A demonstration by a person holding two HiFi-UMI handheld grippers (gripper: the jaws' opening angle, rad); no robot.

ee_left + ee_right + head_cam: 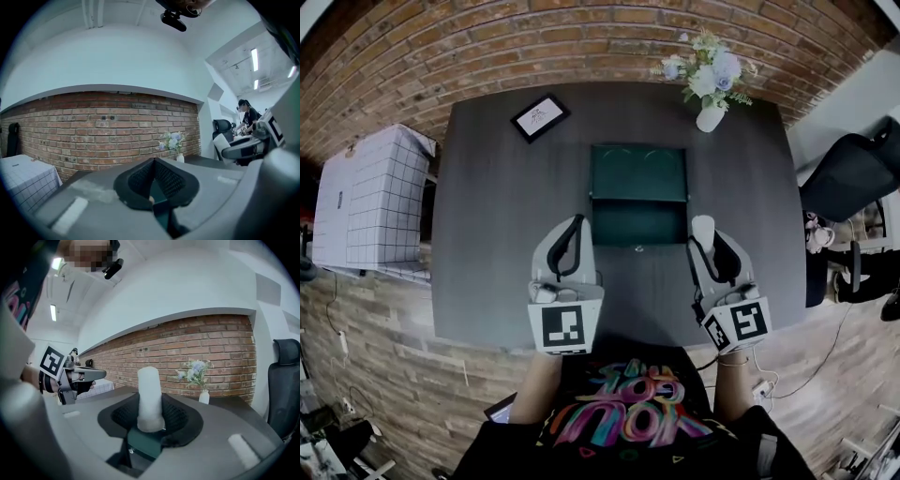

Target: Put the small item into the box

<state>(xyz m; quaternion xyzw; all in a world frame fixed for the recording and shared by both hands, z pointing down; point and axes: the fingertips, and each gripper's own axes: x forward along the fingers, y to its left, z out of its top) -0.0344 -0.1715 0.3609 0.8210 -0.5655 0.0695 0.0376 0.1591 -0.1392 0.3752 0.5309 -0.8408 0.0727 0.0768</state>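
The cylinder (149, 390) is white, stubby and round-topped, with a slightly fuzzy, foam-like surface. It stands upright between the black ribbed pads of the right gripper (151, 414), which is clamped on its lower half, so the jaws stand fairly wide apart around it. In the head view it sits outside the box (637, 174), just off the box's near right corner.

The box is dark green and lies open in the middle of the table (497, 244), its lid folded back toward the far side. I can make out nothing inside it.

The left gripper (153, 163) hangs level with the right one, off the box's near left corner. Its pads meet at the tips and clearly hold nothing.

The table is dark and matt. A small black frame (540, 117) lies at its far left, and a white vase (710, 114) of pale flowers stands at its far right. A brick wall (487, 47) runs behind it. A stand under a white checked cloth (370, 192) is on the left, and a black chair (851, 173) is on the right. The floor (384, 375) is wood-patterned.
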